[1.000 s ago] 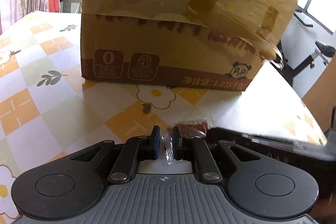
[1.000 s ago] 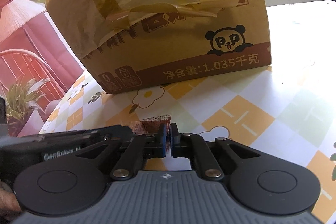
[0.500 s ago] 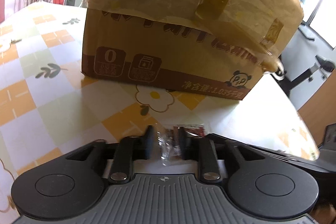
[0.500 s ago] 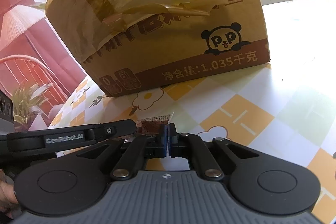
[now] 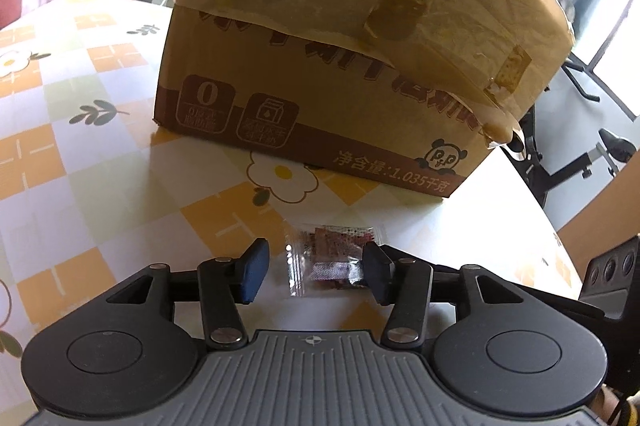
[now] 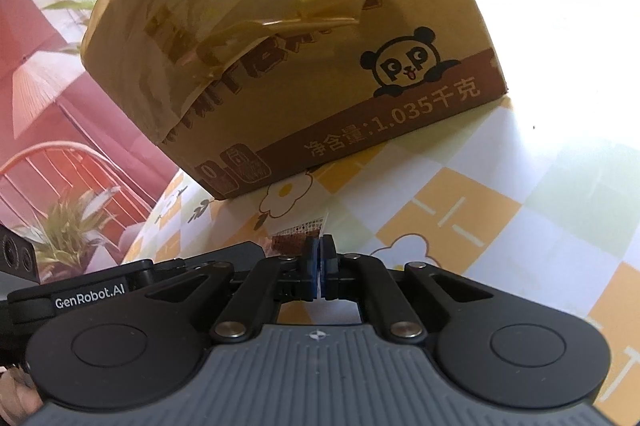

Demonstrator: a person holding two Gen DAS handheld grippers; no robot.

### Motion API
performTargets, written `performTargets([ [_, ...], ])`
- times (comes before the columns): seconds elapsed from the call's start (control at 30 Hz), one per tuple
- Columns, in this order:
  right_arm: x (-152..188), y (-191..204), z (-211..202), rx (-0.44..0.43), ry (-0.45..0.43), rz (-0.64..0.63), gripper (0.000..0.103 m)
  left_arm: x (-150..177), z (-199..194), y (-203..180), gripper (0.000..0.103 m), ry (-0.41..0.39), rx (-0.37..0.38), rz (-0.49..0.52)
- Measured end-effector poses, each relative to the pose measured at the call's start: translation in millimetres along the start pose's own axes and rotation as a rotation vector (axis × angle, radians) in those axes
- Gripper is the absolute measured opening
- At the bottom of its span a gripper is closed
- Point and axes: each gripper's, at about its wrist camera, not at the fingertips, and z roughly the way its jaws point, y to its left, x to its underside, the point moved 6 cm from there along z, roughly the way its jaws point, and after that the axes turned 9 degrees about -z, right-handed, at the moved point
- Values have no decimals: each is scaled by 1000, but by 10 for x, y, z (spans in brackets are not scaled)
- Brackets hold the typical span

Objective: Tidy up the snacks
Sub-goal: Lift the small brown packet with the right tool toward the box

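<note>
A small clear snack packet (image 5: 329, 258) with dark red contents hangs between my left gripper's spread fingers, above the table. My left gripper (image 5: 316, 272) is open and does not touch the packet's left end. My right gripper (image 6: 319, 262) is shut on the packet's other end; the packet (image 6: 298, 236) sticks out to the left of its pads. A large brown cardboard box (image 5: 352, 58) with a panda logo and loose tape stands just beyond; it also fills the right wrist view (image 6: 296, 46).
The table (image 5: 80, 186) has a white cloth with orange checks and flowers. Its right edge (image 5: 552, 226) drops off near exercise equipment. The left gripper's body (image 6: 92, 298) lies close beside my right gripper. A curtain hangs behind the table on the left.
My left gripper has opened and let go of the packet. My right gripper stays shut on it. Both views have moved closer to the box.
</note>
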Motion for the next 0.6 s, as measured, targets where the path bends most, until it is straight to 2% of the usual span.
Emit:
performTargets([
  [0.17,-5,-127,-41,-16,-26,87,0,-8,29,-23,54,8,-3,-38],
  [0.37,-2,-179,-39,-41,-30,127,0,-30,165,-120,54,29,37,-88],
  [0.6,-1,-212,-59,-48,-36,144,0,-62,247,-176,54,34,34,-123],
])
